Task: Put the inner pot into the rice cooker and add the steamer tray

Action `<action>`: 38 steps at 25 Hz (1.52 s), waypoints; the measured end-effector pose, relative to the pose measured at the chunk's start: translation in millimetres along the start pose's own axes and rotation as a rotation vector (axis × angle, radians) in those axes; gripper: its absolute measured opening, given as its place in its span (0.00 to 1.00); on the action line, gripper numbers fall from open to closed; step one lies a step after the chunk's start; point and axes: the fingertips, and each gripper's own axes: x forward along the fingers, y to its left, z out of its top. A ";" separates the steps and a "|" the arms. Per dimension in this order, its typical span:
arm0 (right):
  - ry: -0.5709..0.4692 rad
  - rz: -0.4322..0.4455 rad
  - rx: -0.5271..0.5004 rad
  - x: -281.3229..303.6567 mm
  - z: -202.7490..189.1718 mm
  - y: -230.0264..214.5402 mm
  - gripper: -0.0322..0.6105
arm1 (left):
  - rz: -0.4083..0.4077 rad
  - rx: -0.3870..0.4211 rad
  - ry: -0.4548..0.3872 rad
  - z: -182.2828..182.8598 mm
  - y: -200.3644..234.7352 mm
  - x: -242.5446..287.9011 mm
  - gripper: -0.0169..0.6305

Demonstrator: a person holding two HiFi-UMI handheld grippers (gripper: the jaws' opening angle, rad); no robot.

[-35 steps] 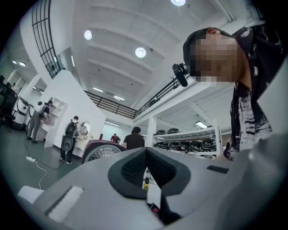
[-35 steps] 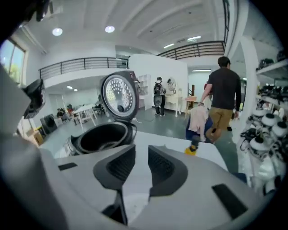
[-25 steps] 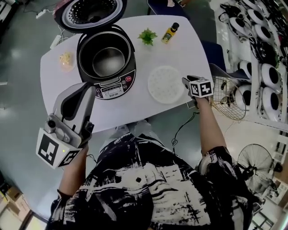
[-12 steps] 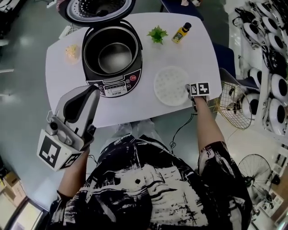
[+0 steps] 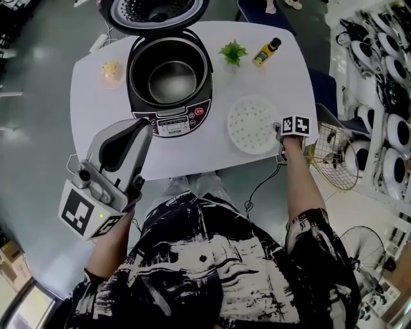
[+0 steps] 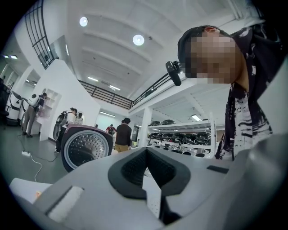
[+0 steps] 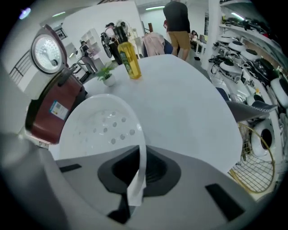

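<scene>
The dark rice cooker (image 5: pixel 170 74) stands open at the back of the white table (image 5: pixel 212 154), with the metal inner pot (image 5: pixel 172 78) seated inside and the lid (image 5: pixel 157 9) raised behind. The round white perforated steamer tray (image 5: pixel 252 124) lies flat to its right. My right gripper (image 5: pixel 278 131) points steeply down at the tray's right edge. Its jaws have just been closing, and they now pinch the tray's rim (image 7: pixel 135 134) between the pads. My left gripper (image 5: pixel 138 132) hovers level off the table's front left, shut and holding nothing.
A small green plant (image 5: pixel 232 53) and a yellow bottle (image 5: pixel 266 51) stand behind the tray. A small pale item (image 5: pixel 111 69) lies left of the cooker. A wire basket (image 5: pixel 331 157) sits on the floor right of the table, beside shelves of appliances.
My right gripper sank onto the tray's right rim and its jaws closed on it. The left gripper stayed about where it was.
</scene>
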 end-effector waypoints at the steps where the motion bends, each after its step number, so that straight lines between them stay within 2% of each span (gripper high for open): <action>1: -0.023 0.012 -0.012 -11.3 9.8 4.3 0.05 | -0.003 -0.001 -0.009 1.9 -0.1 -1.0 0.03; 7: -0.235 0.098 -0.127 -109.4 103.2 58.6 0.05 | -0.021 -0.011 -0.077 13.7 2.6 -9.9 0.03; 12: -0.380 0.184 -0.331 -181.0 189.4 170.9 0.05 | -0.005 -0.011 -0.124 29.8 13.6 -28.4 0.03; 16: -0.392 0.243 -0.474 -179.5 232.1 277.5 0.05 | 0.037 -0.004 -0.150 38.4 27.3 -55.1 0.03; 21: -0.288 0.251 -0.525 -116.6 233.9 355.9 0.05 | 0.112 0.001 -0.169 32.1 41.0 -100.2 0.03; 25: -0.186 0.180 -0.527 -56.8 222.7 368.5 0.05 | 0.175 -0.005 -0.183 18.2 55.6 -133.4 0.03; 28: -0.148 0.119 -0.531 -44.3 222.9 364.3 0.05 | 0.207 -0.010 -0.177 27.1 61.0 -142.5 0.03; 32: -0.131 0.044 -0.571 -39.8 225.8 362.9 0.05 | 0.239 -0.015 -0.176 35.9 66.1 -149.9 0.03; 38: -0.138 -0.053 -0.704 -33.1 224.6 368.2 0.05 | 0.243 -0.025 -0.185 35.5 74.8 -155.2 0.03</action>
